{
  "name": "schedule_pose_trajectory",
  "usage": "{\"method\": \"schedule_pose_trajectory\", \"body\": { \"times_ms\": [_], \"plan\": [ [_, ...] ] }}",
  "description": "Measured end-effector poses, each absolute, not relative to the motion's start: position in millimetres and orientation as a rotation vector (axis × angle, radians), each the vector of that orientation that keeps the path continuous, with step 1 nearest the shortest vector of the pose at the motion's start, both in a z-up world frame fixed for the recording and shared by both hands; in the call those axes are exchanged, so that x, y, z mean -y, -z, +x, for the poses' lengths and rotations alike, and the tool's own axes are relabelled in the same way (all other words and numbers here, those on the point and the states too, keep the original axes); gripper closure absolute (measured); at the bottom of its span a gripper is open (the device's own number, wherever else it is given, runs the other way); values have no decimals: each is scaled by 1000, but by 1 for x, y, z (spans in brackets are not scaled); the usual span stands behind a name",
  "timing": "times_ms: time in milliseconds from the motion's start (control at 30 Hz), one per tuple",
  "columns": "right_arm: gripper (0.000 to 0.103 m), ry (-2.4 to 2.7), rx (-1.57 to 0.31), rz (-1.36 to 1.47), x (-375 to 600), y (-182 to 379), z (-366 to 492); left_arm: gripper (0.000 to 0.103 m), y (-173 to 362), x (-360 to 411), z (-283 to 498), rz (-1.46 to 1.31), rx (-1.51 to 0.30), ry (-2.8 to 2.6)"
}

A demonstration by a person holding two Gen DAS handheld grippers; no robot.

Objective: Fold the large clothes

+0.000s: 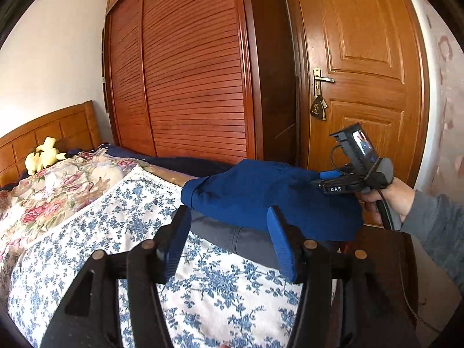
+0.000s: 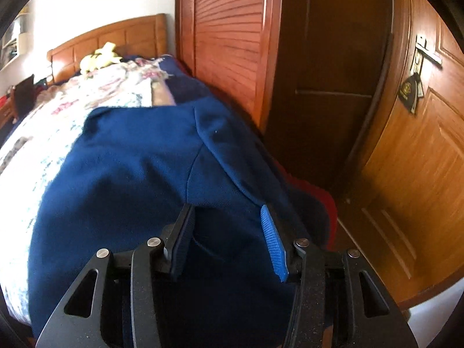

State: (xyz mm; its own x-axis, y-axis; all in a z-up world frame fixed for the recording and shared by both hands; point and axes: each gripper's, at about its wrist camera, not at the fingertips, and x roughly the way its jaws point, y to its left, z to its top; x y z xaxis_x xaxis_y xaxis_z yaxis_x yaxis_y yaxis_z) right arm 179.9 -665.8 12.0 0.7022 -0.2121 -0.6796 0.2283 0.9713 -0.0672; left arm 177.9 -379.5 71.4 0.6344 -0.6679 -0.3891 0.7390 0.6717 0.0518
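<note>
A dark blue garment point(image 1: 261, 194) lies folded over a grey garment point(image 1: 232, 239) at the far corner of the bed. In the left wrist view, my left gripper point(image 1: 229, 211) stands open just short of both garments, with nothing pressed between its blue pads point(image 1: 282, 246). A hand holds my right gripper point(image 1: 322, 178) at the blue garment's right end. In the right wrist view, the blue garment point(image 2: 130, 188) fills the middle, and my right gripper point(image 2: 227, 207) hovers over it with its jaws apart; the cloth shows between them, not pinched.
The bed carries a blue-flowered sheet point(image 1: 130, 220), a rose-patterned quilt point(image 1: 58, 185) and a yellow plush toy point(image 1: 43, 156) by the headboard. A louvred wardrobe point(image 1: 188, 72) and a wooden door point(image 1: 362, 72) stand close behind. Dark wood point(image 1: 380, 249) edges the bed at right.
</note>
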Motion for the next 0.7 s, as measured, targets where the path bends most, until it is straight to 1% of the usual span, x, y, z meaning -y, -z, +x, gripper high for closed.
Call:
{"method": "schedule_pose_trajectory", "body": {
  "times_ms": [133, 233, 400, 467, 567, 700],
  "plan": [
    [55, 290, -757, 7, 658, -22, 180, 49, -75, 359, 170, 196, -348, 798],
    [55, 322, -720, -1, 648, -36, 170, 48, -78, 343, 167, 185, -347, 777],
    [50, 305, -665, -25, 616, -60, 154, 48, -80, 314, 162, 174, -346, 725],
    [42, 284, -646, -29, 599, -66, 149, 47, -82, 300, 159, 158, -353, 704],
    [35, 231, -627, -36, 567, -74, 144, 47, -82, 280, 155, 145, -363, 658],
    [29, 142, -602, -40, 518, -77, 139, 47, -79, 255, 151, 138, -383, 592]
  ]
}}
